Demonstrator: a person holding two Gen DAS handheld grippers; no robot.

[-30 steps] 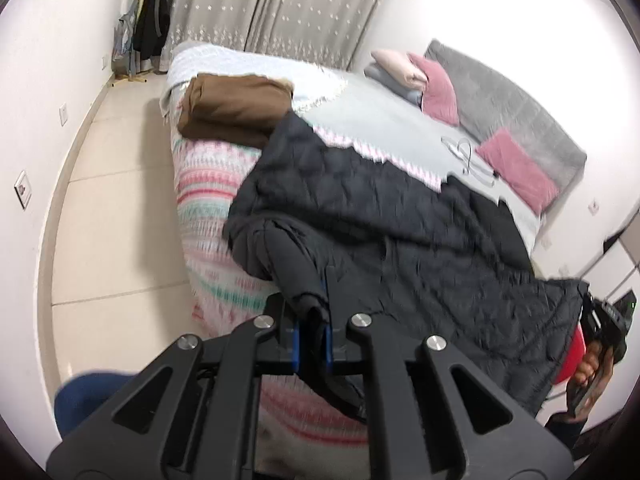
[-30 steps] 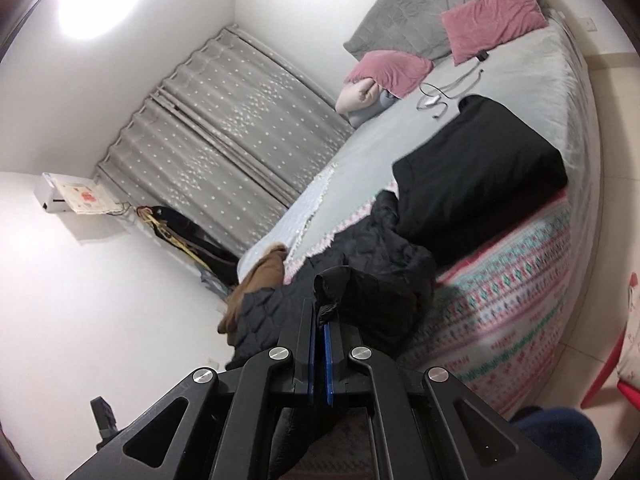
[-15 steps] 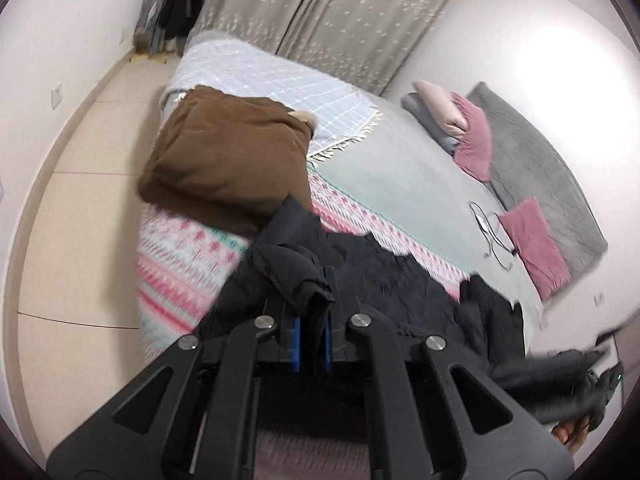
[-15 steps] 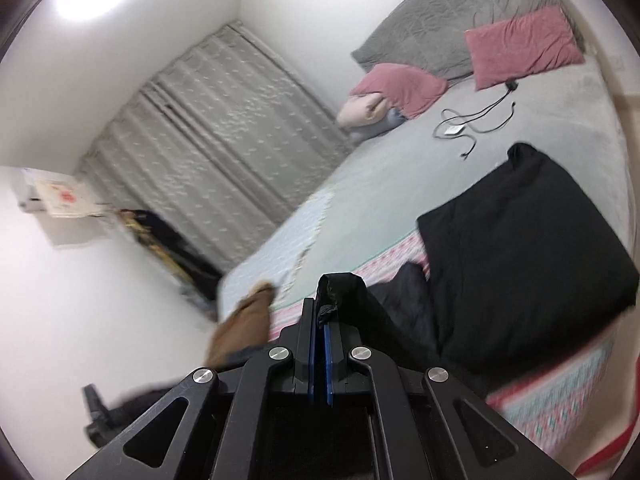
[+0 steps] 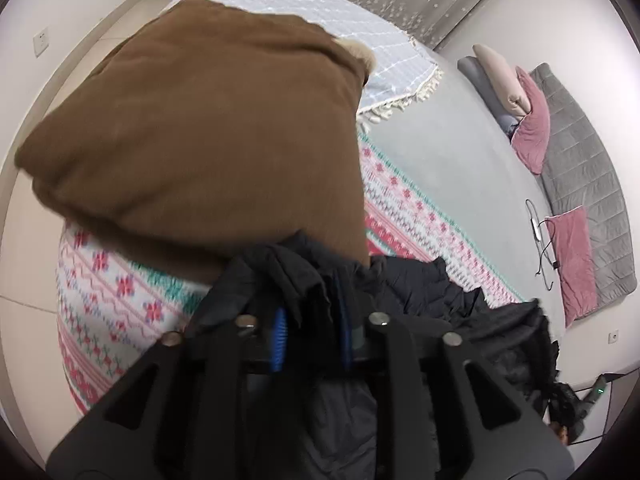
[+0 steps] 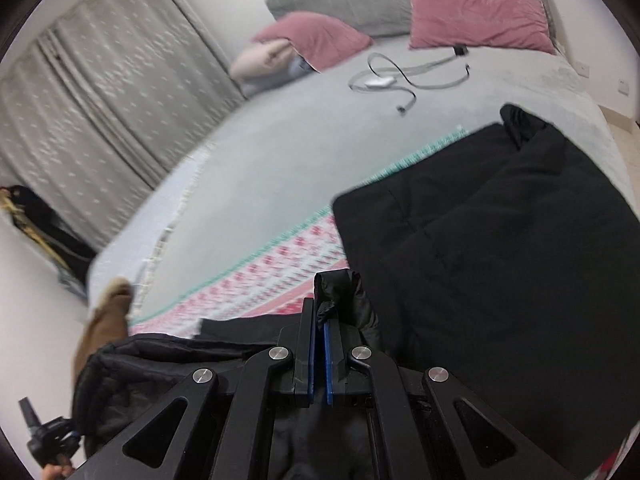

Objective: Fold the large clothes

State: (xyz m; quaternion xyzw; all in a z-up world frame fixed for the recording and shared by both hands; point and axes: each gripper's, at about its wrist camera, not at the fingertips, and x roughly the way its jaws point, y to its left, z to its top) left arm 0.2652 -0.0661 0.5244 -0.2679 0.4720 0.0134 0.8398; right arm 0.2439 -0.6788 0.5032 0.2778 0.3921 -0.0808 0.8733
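A black quilted jacket (image 5: 420, 292) lies bunched at the bed's near edge, between a folded brown garment (image 5: 200, 128) and a folded black garment (image 6: 500, 248). My left gripper (image 5: 312, 336) has its jaws parted, with a fold of the jacket still lying between the blue pads (image 5: 279, 338). My right gripper (image 6: 319, 344) is shut on a bunched edge of the jacket (image 6: 336, 292), low over the patterned bed cover (image 6: 280, 276). The jacket also shows in the right wrist view (image 6: 160, 364).
The bed has a grey sheet (image 6: 280, 152), pink pillows (image 6: 476, 20), a beige pillow (image 6: 264, 58) and a white charger cable (image 6: 392, 80). A light checked blanket (image 5: 312, 12) lies at the far end. Curtains (image 6: 100, 92) hang behind. Tiled floor (image 5: 24, 320) is left of the bed.
Both grippers moved forward and down over the bed with the jacket. The left gripper's jaws have opened from shut; the right stays shut on the jacket.
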